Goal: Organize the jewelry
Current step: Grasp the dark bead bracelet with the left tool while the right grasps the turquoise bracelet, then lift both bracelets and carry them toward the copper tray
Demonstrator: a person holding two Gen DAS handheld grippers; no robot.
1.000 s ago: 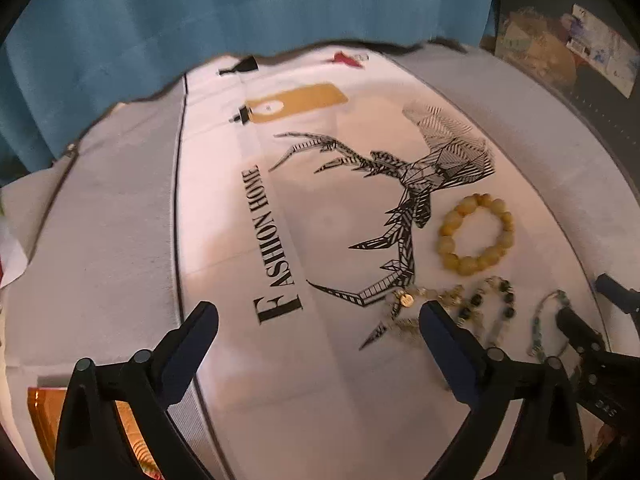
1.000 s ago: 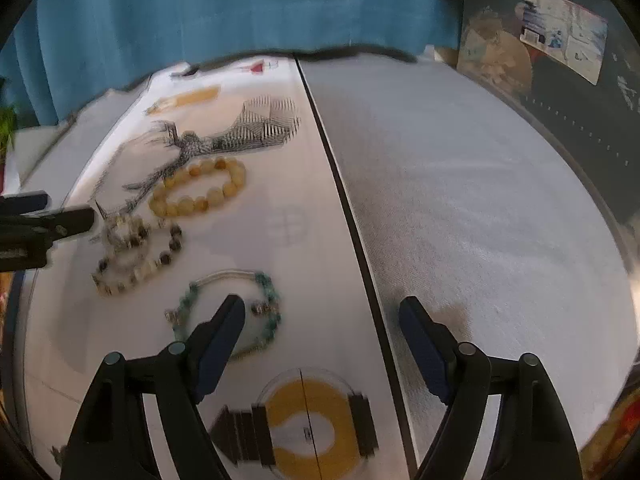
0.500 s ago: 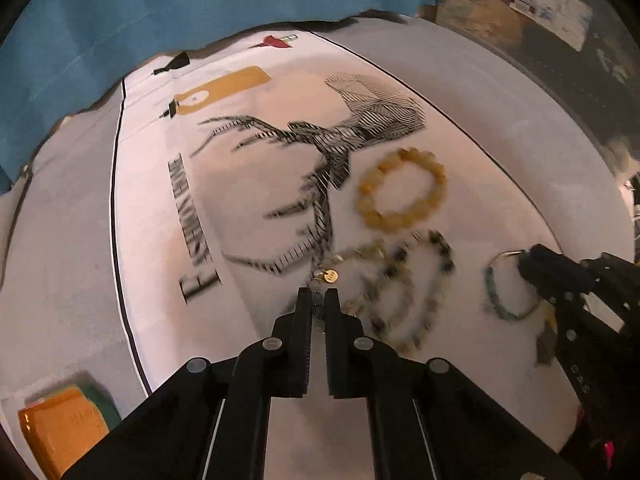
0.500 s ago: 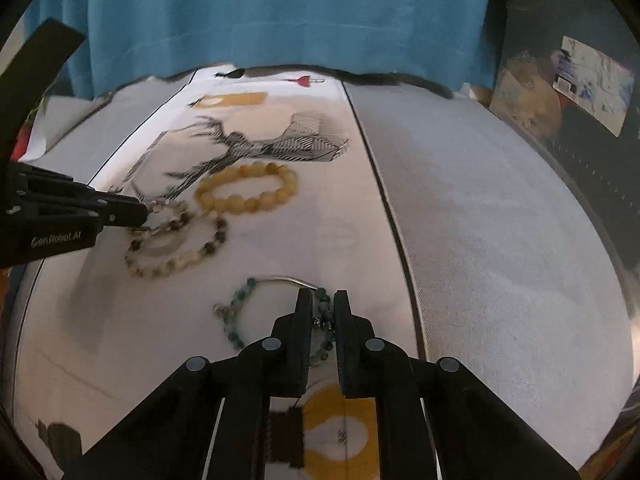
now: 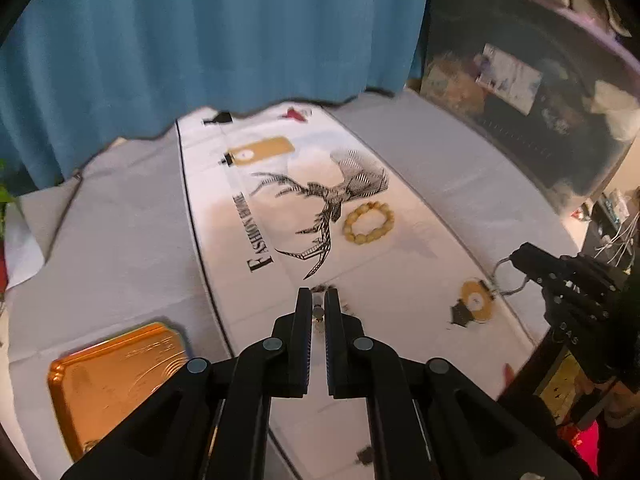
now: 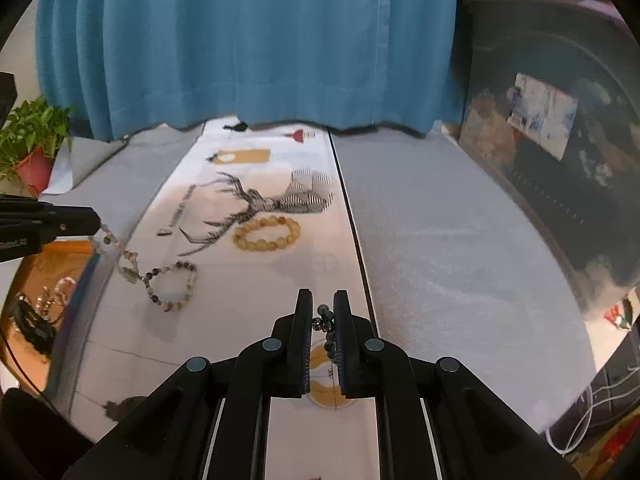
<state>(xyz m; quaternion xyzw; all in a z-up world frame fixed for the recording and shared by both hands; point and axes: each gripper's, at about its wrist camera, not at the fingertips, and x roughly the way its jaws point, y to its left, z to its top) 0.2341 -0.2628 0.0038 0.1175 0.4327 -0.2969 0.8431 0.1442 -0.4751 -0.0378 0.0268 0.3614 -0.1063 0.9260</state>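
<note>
My left gripper (image 5: 319,295) is shut on a chain of brown and pale beads (image 6: 170,286). In the right wrist view that chain hangs from the left gripper (image 6: 94,221) and trails down to the cloth. My right gripper (image 6: 323,297) is shut on a green bead bracelet (image 6: 326,322), raised off the cloth. From the left wrist camera the right gripper (image 5: 520,258) shows with the bracelet's wire loop (image 5: 507,278) dangling below it. A yellow bead bracelet (image 5: 369,223) lies flat beside the deer print.
An orange tin (image 5: 116,376) stands at the near left; in the right wrist view the tin (image 6: 40,276) holds several pieces of jewellery. A white printed runner (image 6: 256,304) lies over the grey tablecloth (image 6: 440,248). A blue curtain hangs behind, a potted plant (image 6: 34,140) far left.
Both grippers went from open to shut on jewellery lying on the cloth, then rose. The bead chain and the green bracelet now hang lifted; the yellow bracelet stayed put.
</note>
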